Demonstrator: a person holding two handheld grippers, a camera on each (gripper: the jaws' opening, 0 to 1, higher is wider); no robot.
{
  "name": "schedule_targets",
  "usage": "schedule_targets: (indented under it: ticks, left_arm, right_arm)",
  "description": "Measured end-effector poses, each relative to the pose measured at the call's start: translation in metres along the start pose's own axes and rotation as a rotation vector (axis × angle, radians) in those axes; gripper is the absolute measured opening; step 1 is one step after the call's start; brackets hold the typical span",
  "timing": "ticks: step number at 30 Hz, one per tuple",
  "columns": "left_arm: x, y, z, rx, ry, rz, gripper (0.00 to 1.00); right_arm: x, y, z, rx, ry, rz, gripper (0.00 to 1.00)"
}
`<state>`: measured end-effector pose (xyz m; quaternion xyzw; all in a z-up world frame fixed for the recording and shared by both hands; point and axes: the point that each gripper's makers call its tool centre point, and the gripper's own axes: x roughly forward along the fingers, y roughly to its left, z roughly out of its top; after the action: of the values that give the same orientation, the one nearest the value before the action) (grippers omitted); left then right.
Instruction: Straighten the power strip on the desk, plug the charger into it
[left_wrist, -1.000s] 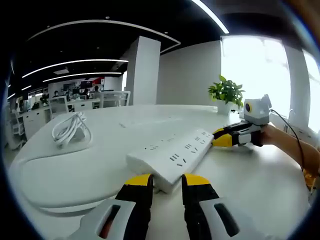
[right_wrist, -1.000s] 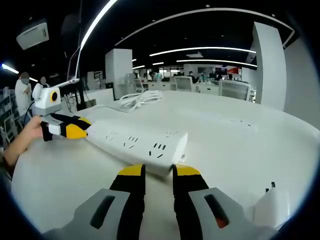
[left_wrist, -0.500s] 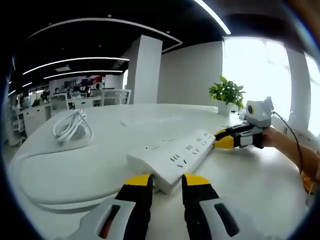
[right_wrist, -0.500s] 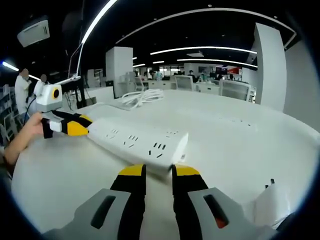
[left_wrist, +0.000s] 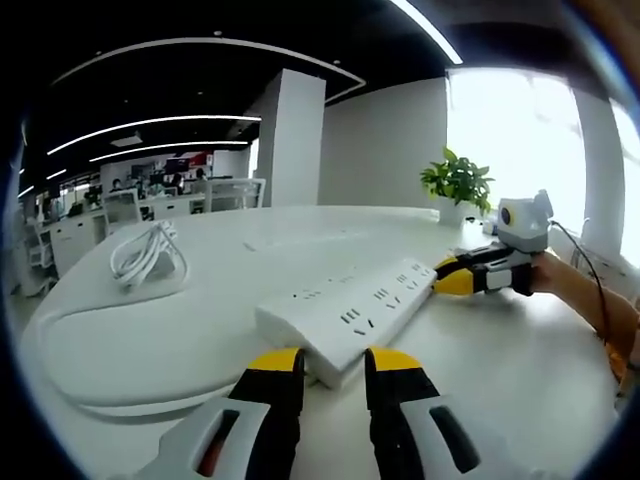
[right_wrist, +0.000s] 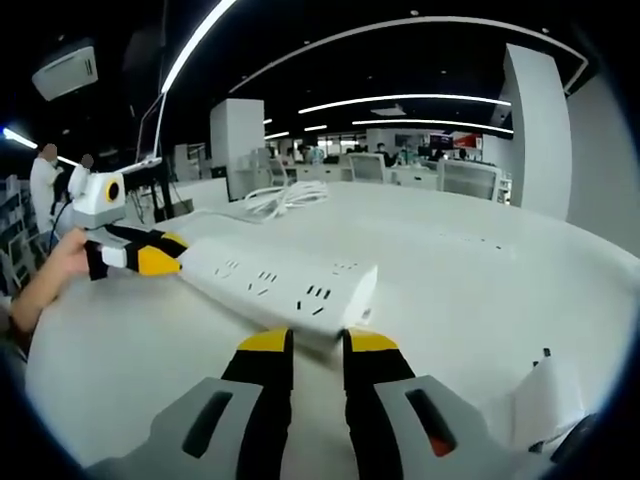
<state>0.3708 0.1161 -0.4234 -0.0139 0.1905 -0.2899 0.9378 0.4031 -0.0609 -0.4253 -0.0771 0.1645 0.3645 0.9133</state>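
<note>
The power strip (left_wrist: 348, 312) is white with dark socket slots, lying on a white counter (left_wrist: 180, 330). A coiled cable (left_wrist: 147, 256) is white too. Both grippers' jaws are black with yellow tips. The potted plant (left_wrist: 457, 180) has green leaves.

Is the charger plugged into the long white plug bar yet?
Not yet. Every socket on the power strip is bare. The left claw and right claw sit at its opposite ends, so straightening is in hand. The white charger waits on the desk.
</note>
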Motion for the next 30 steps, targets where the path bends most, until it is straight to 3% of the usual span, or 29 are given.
schedule_targets:
  ticks: [14, 28, 30]
  left_arm:
    - [-0.005, -0.003, 0.000, -0.010, 0.013, -0.001, 0.25]
    - [-0.009, -0.004, -0.002, -0.014, 0.028, -0.016, 0.25]
    - [-0.009, -0.003, -0.002, -0.018, 0.027, -0.017, 0.25]
  right_arm:
    - [-0.009, 0.005, -0.002, 0.034, -0.023, -0.002, 0.18]
    - [-0.014, 0.013, -0.005, 0.020, -0.013, -0.019, 0.18]
    - [-0.015, 0.014, -0.005, -0.025, -0.011, -0.041, 0.18]
